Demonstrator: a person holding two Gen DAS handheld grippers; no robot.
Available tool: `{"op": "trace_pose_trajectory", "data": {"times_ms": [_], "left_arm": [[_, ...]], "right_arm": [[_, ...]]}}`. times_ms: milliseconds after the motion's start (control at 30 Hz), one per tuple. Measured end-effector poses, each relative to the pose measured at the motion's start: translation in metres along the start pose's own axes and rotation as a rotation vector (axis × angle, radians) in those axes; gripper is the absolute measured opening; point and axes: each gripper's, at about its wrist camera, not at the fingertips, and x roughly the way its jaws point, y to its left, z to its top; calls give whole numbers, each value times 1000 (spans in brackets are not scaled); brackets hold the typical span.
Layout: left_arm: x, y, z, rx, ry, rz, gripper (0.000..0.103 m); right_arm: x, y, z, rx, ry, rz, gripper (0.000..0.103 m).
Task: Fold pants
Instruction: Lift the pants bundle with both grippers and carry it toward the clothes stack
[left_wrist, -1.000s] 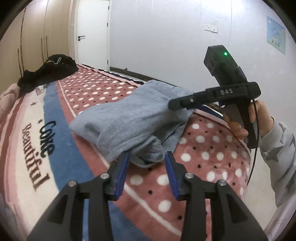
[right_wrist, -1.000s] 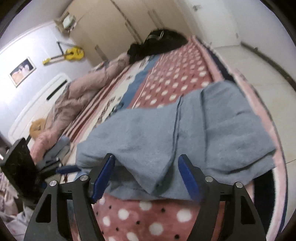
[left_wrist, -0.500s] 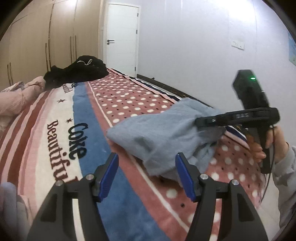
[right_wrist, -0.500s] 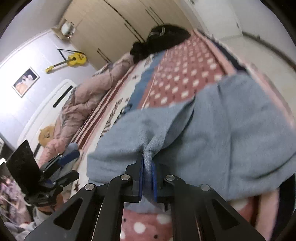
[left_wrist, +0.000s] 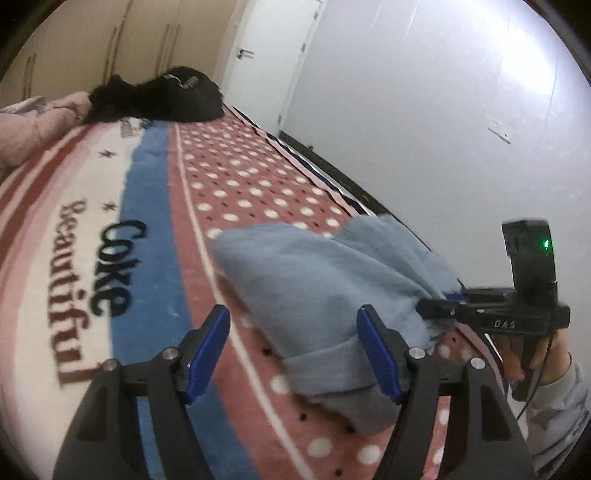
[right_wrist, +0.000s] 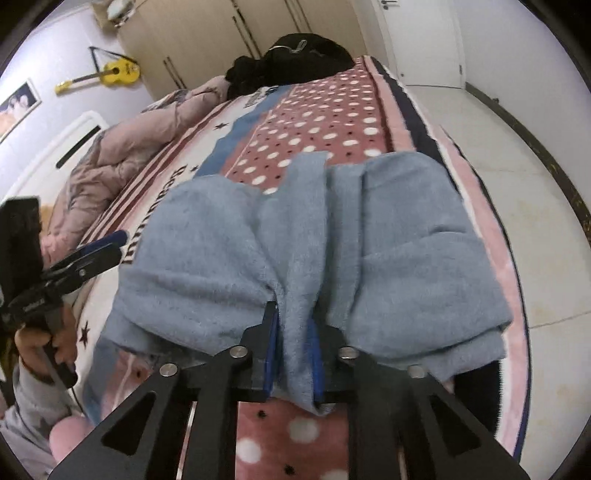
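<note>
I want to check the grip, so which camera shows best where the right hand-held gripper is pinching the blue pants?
The right wrist view: a bunched fold of the blue pants sits between the right hand-held gripper's blue pads. The left wrist view shows that grip only side-on, from farther off, the pads mostly buried in cloth.

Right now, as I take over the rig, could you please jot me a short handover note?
Right hand-held gripper: clamped on a bunched fold of the blue pants; its jaws have just eased slightly wider.
Left hand-held gripper: open, holding nothing, jaws just widened, hovering at the pants' near end.
The pants lie partly folded and rumpled on the dotted blanket, near the bed's edge.
Left: finish the fold and flatten it.
</note>
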Motion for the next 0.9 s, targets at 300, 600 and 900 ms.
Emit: {"op": "trace_pose_trajectory", "data": {"times_ms": [300,600,900], "left_arm": [[11,3,-30,-6,146,-28,68],[10,23,-11,-206,142,-160,81],[67,6,-12,-245,281,-171,74]], "right_arm": [[-32,-15,15,-20,-122,-154,71],[-21,-71,24,63,-18,-94,90],[6,-78,33,40,26,-66,85]]}}
